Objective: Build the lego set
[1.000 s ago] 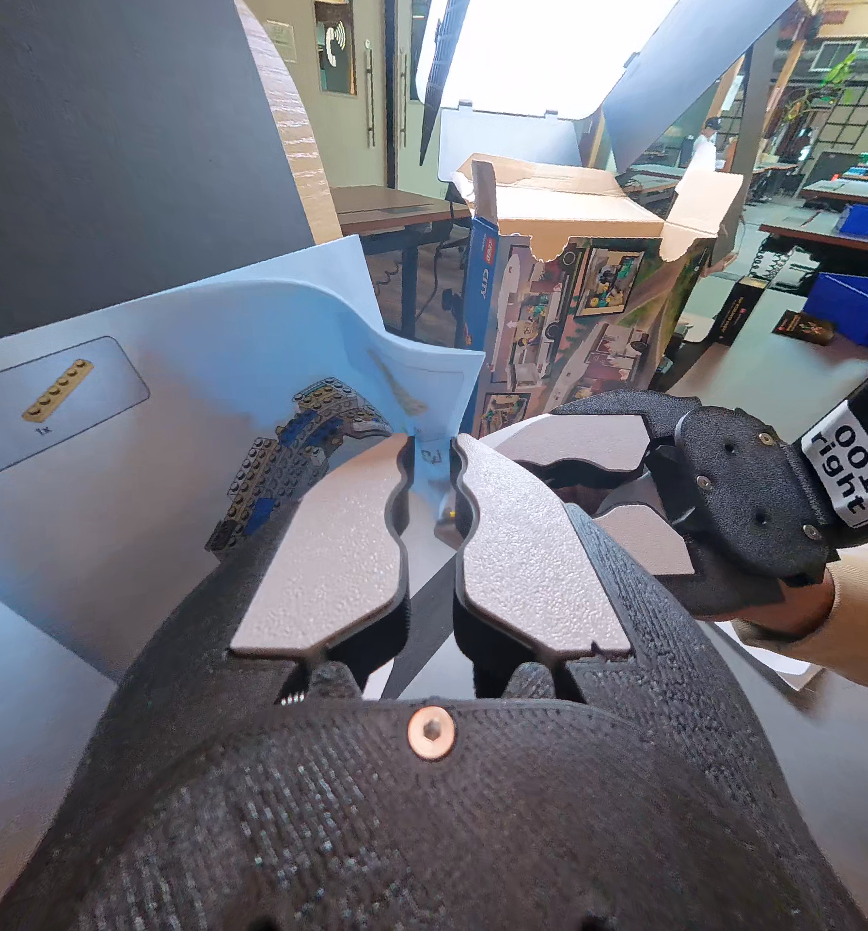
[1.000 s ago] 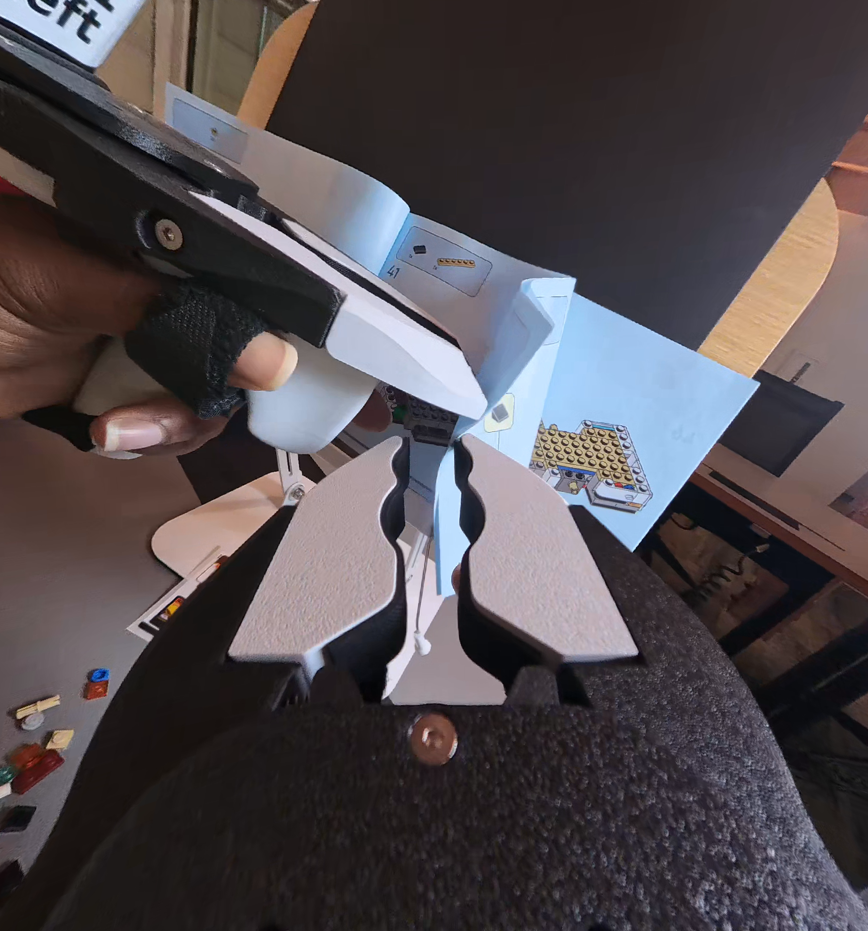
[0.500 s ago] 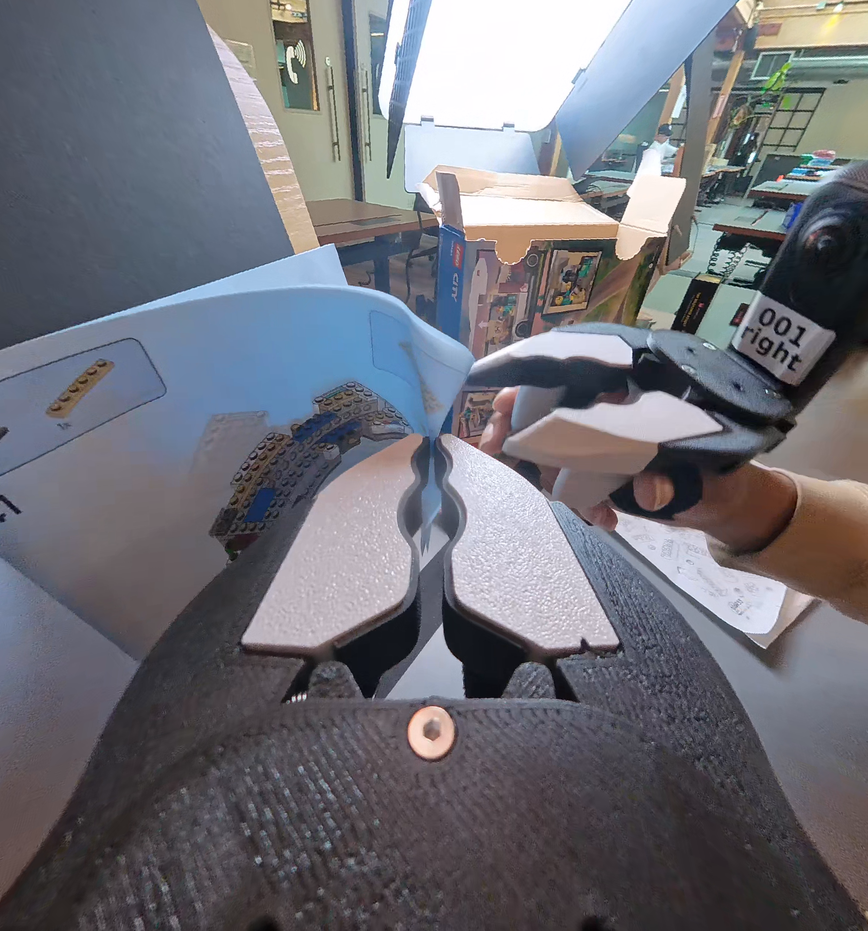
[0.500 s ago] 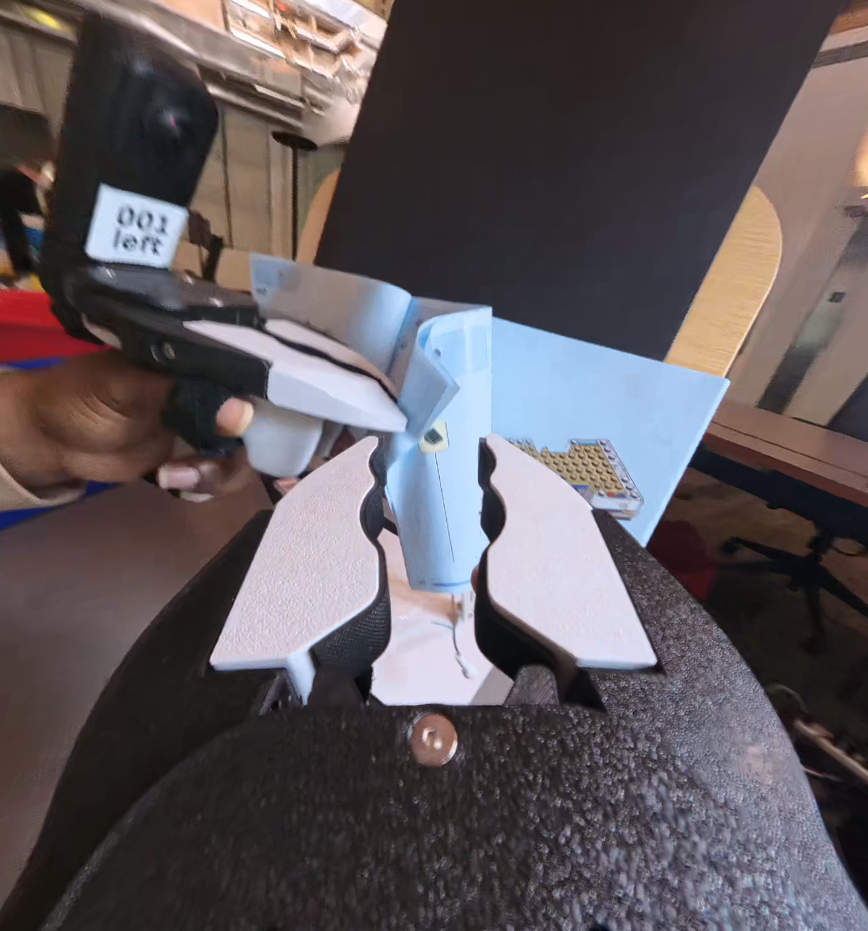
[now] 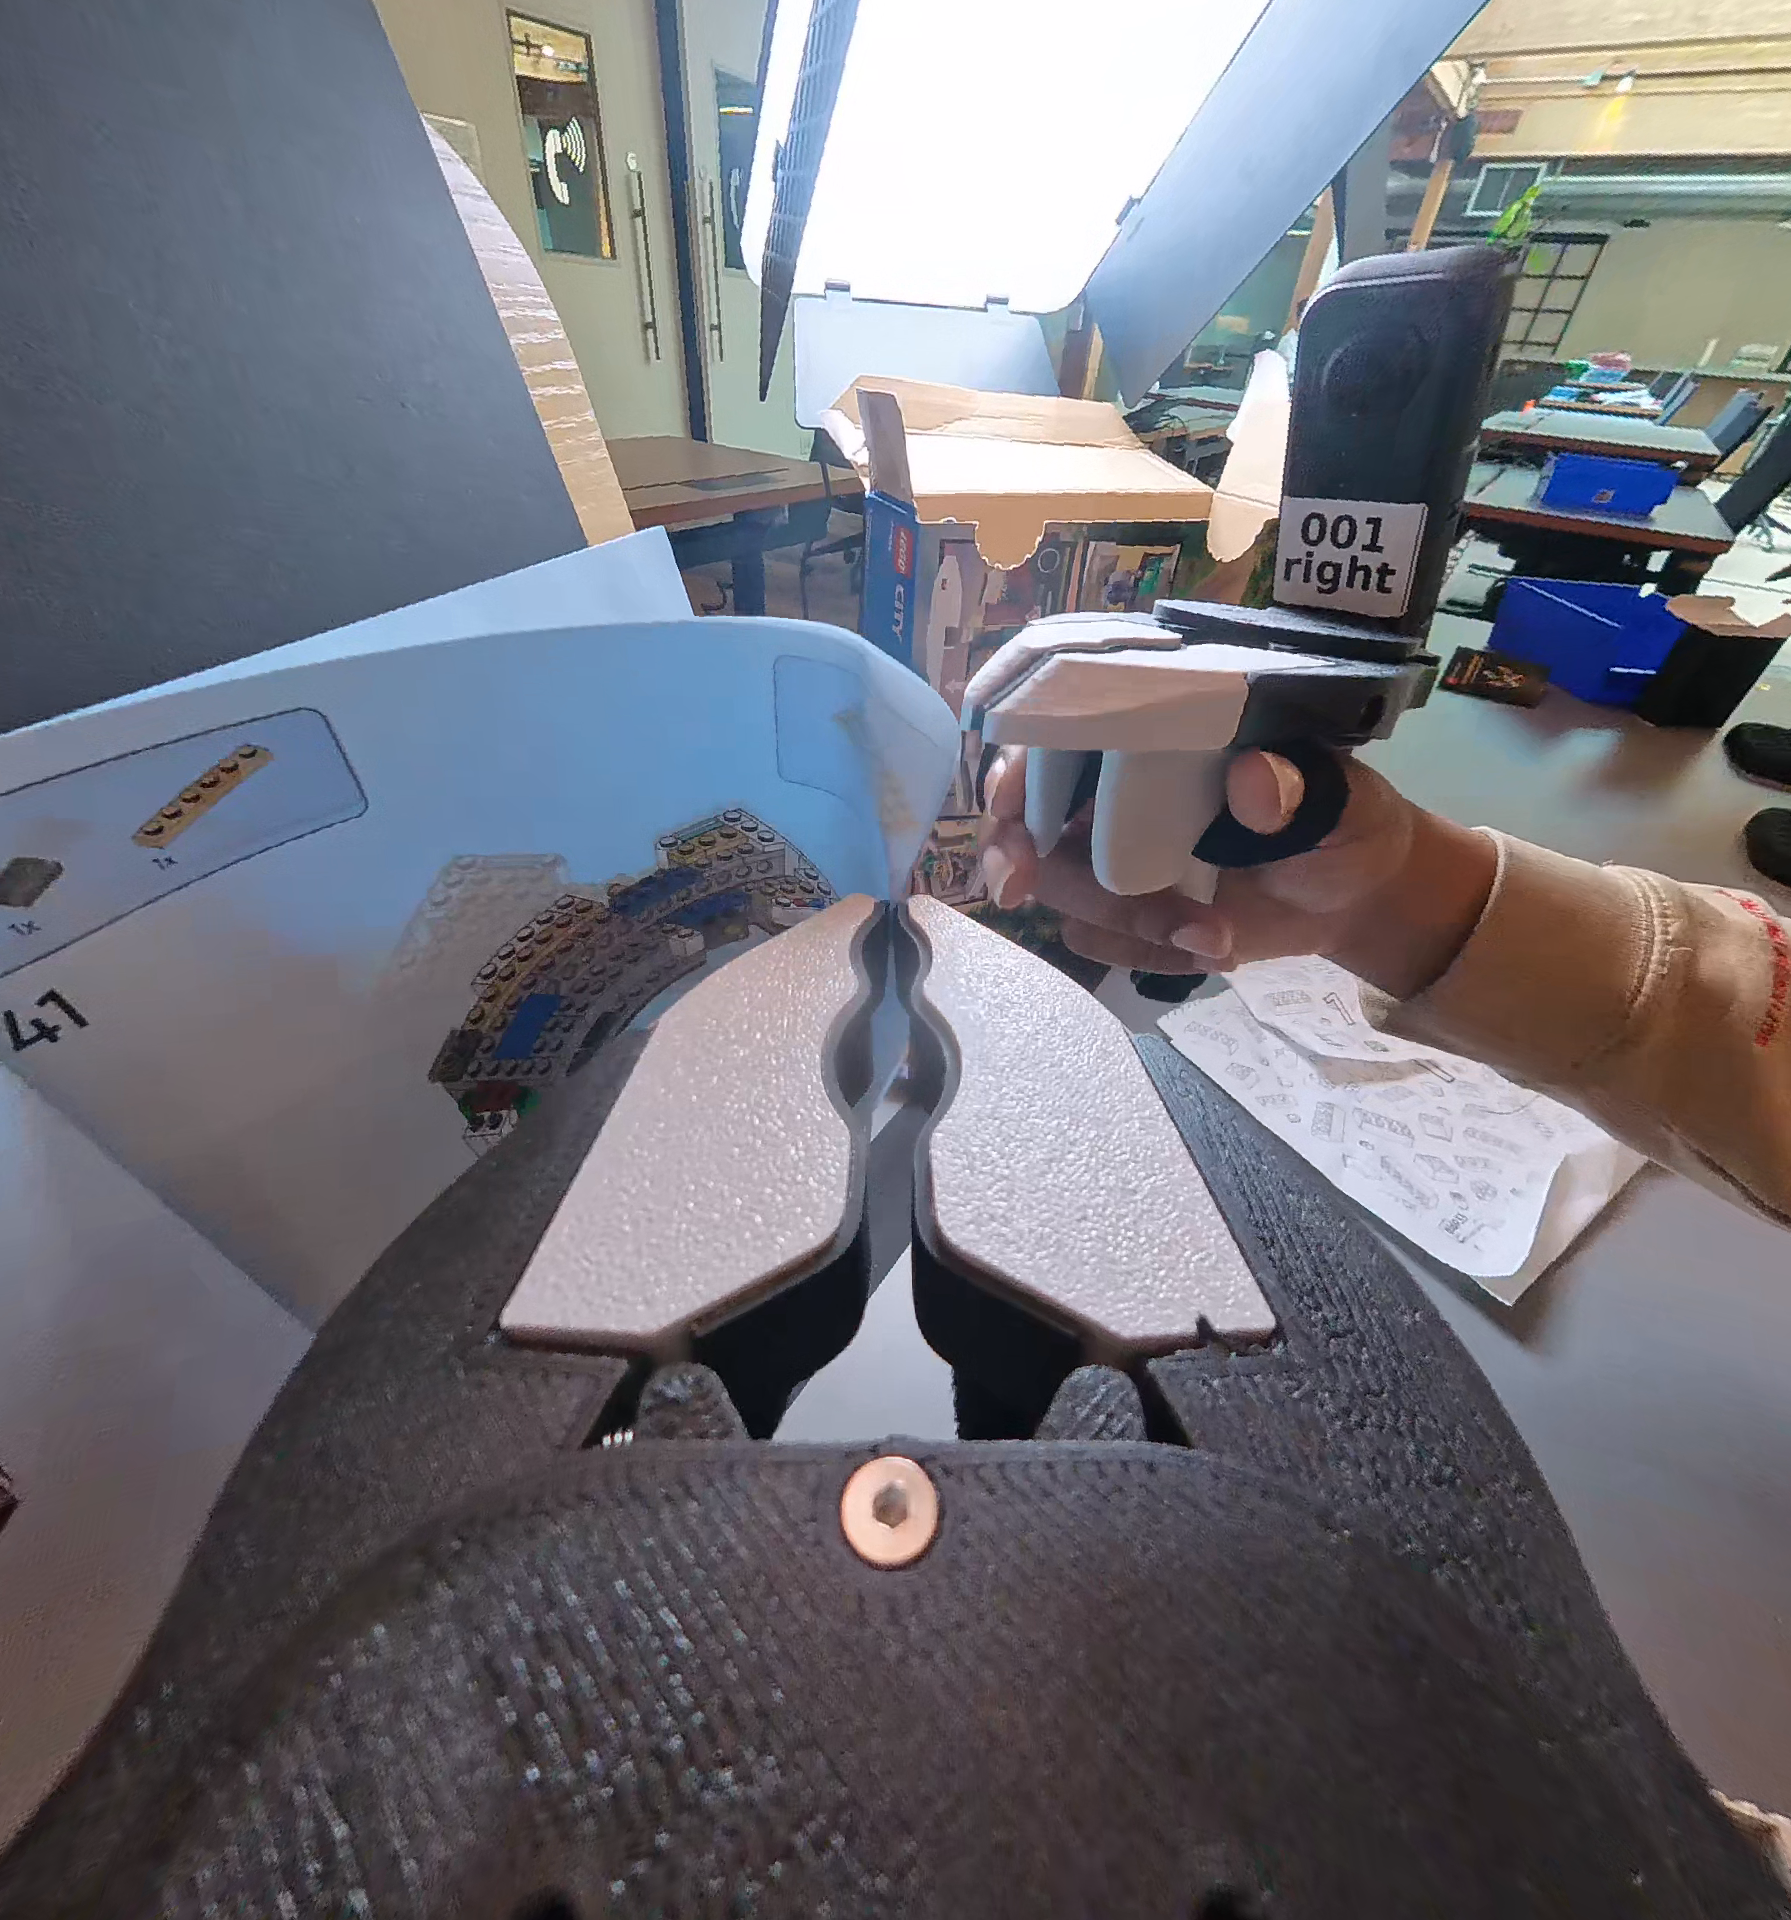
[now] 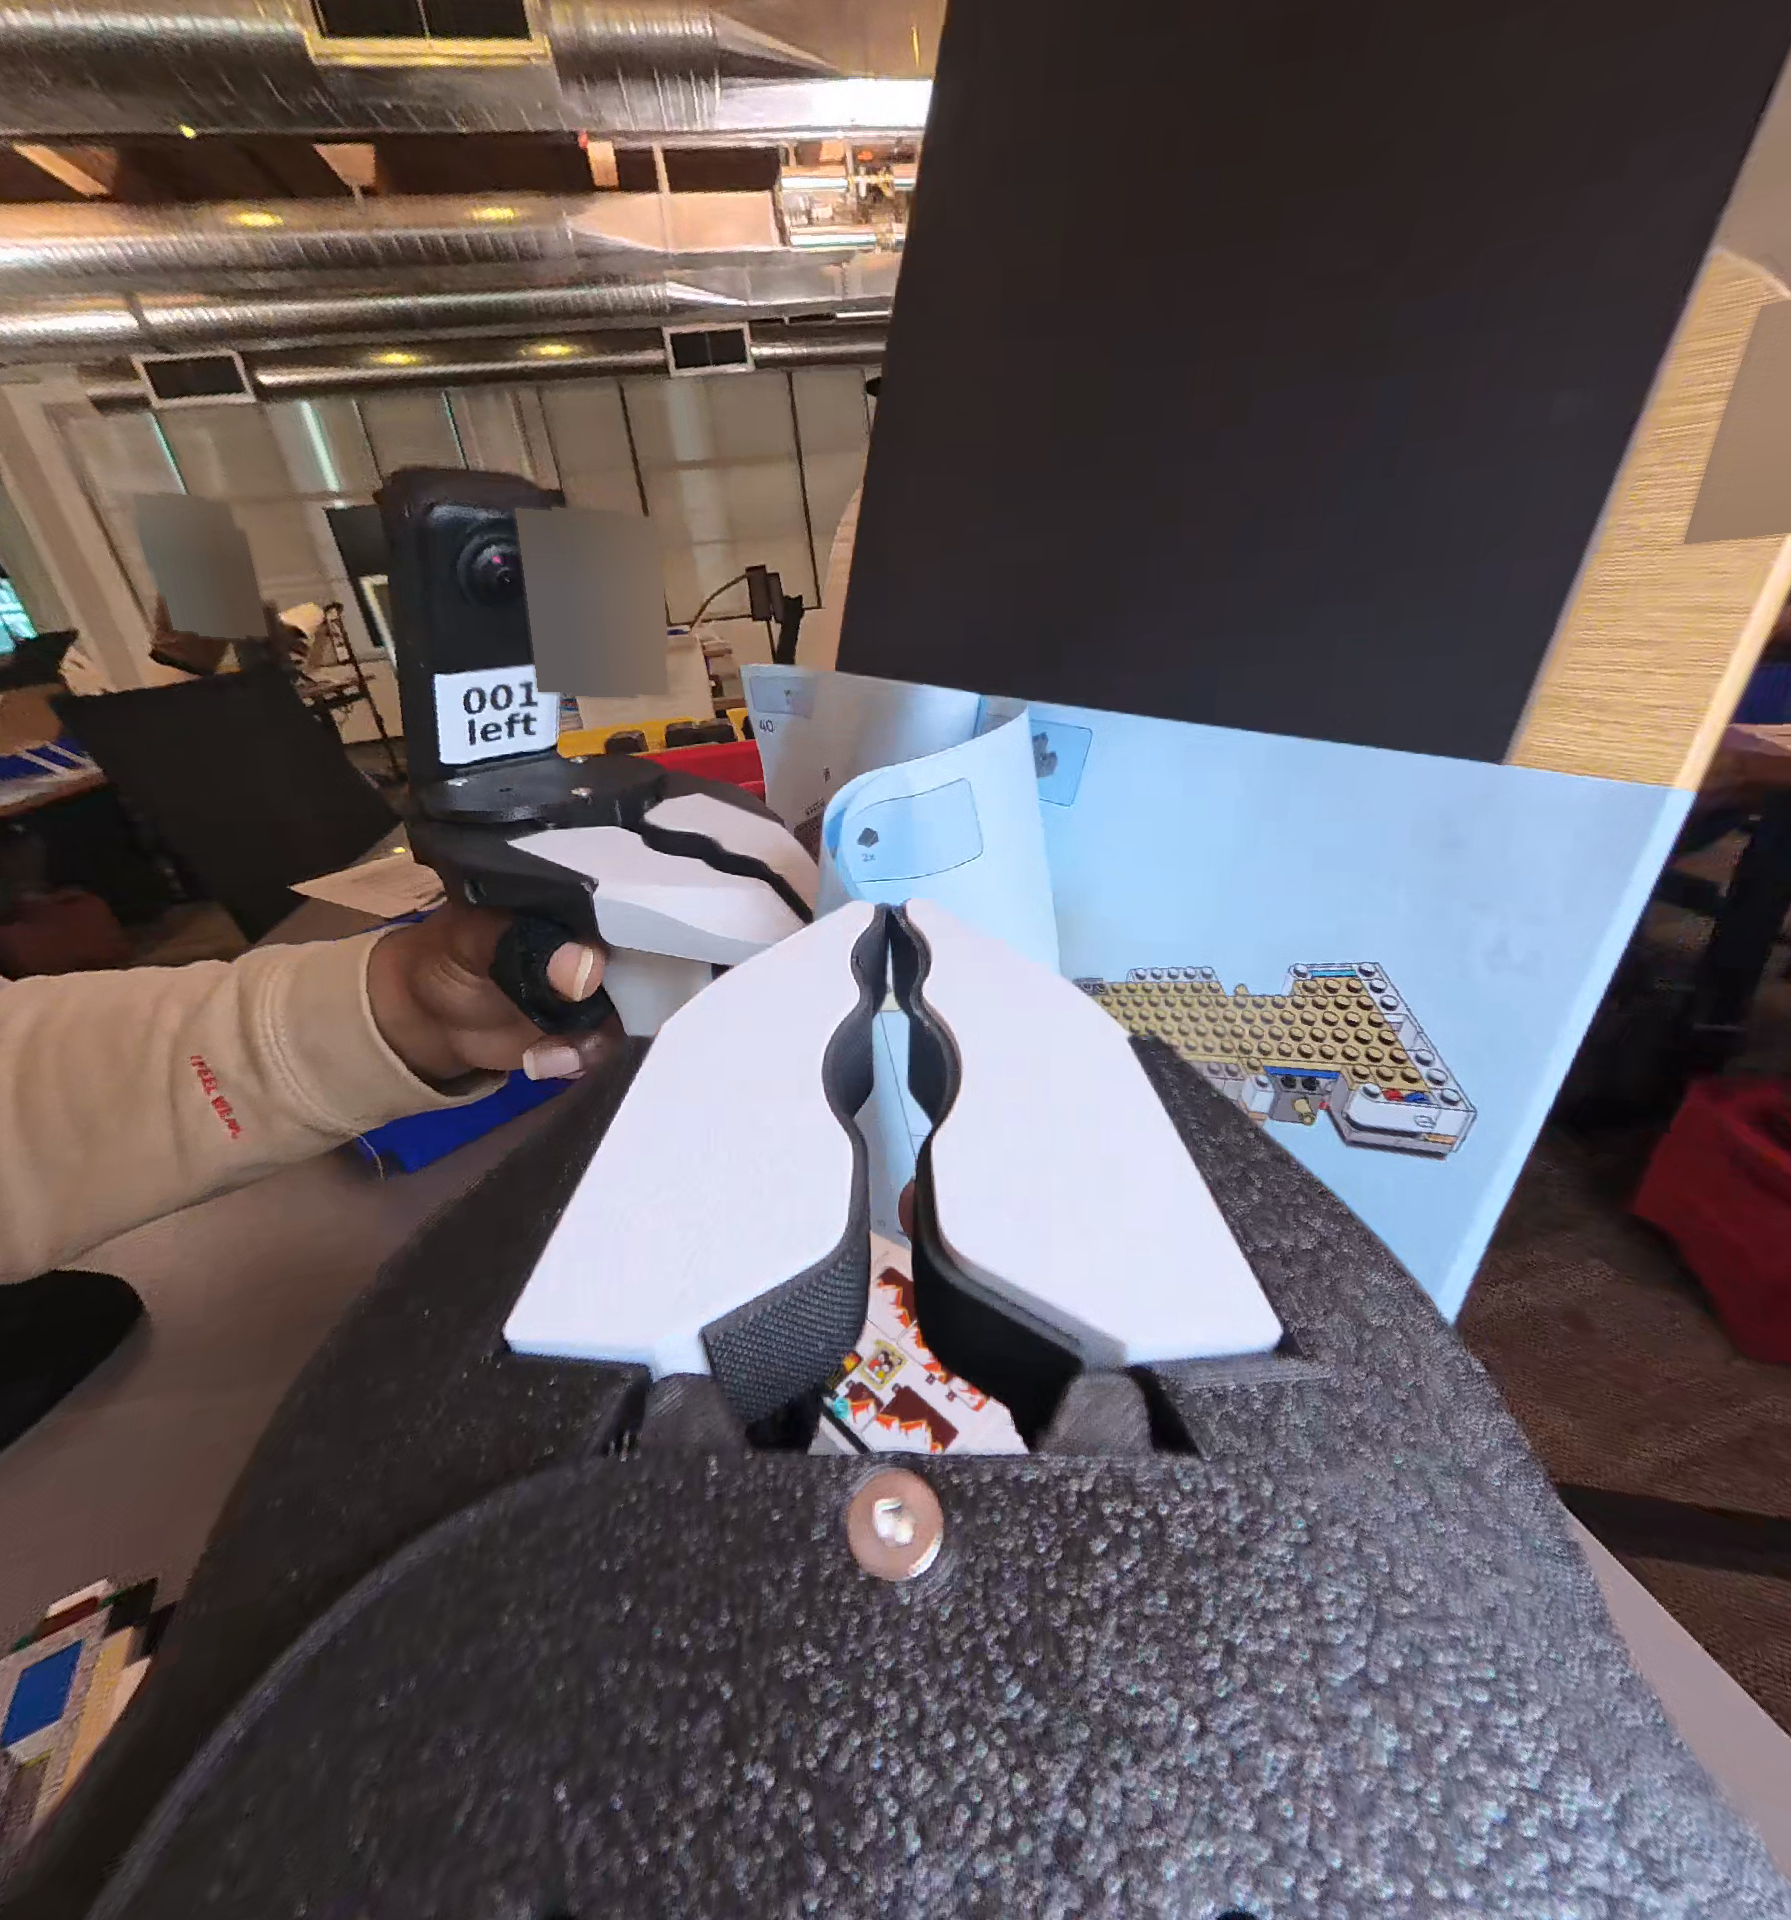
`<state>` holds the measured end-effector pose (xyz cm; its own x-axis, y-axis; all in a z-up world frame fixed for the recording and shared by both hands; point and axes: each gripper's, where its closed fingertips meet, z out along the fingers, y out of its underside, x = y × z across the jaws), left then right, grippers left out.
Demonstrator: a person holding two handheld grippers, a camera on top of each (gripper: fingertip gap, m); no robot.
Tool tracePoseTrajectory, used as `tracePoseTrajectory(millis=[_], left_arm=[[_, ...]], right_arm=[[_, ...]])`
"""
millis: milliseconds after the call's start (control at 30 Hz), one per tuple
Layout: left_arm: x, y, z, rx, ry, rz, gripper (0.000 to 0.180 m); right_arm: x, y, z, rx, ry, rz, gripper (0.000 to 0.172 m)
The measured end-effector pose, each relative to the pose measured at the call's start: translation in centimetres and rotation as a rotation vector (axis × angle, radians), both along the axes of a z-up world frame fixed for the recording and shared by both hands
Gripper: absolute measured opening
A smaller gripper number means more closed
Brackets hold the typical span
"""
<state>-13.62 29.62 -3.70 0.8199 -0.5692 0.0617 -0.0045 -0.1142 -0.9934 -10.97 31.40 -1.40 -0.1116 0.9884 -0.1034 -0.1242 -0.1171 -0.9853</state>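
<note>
Both the left gripper and right gripper pinch 1 curled booklet page; opposing pulls could tear it

A pale blue building-instruction booklet stands open against a dark board. One page curls forward, its edge pinched in the left gripper; the right gripper pinches it too.

open toy box | printed sheet | blue bin | red bin
</note>
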Motion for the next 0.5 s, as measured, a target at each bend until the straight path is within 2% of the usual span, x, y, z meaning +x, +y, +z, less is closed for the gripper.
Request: tracePoseTrajectory(millis=[133,167,233,267,300,400,500], left_arm=[[-0.2,-0.2,0.2,-0.001,-0.02,-0.006,0.0],[-0.1,-0.3,0.3,-0.001,-0.027,-0.014,0.0],[0.2,-0.3,0.4,-0.006,-0.047,-0.029,0.001],[0.4,-0.2,0.4,-0.006,-0.048,-0.035,0.001],[0.5,-0.2,0.4,-0.006,-0.042,-0.037,0.001],[0.4,0.0,0.3,-0.002,-0.034,-0.027,0.001],[0.4,-0.3,0.4,-0.01,-0.058,-0.045,0.001]], right_arm=[[0.7,0.8,0.3,-0.008,-0.01,-0.007,0.0],[0.7,0.5,0.4,-0.012,-0.008,0.008,0.004],[0.2,-0.3,0.2,-0.026,-0.028,0.046,0.028],[-0.2,-0.7,-0.1,-0.023,-0.04,0.055,0.033],[-0.5,-1.0,-0.3,-0.007,-0.044,0.058,0.031],[-0.8,-1.7,-0.1,0.017,-0.025,0.077,0.001],[-0.6,-1.6,-0.4,0.029,-0.038,0.075,0.0]])
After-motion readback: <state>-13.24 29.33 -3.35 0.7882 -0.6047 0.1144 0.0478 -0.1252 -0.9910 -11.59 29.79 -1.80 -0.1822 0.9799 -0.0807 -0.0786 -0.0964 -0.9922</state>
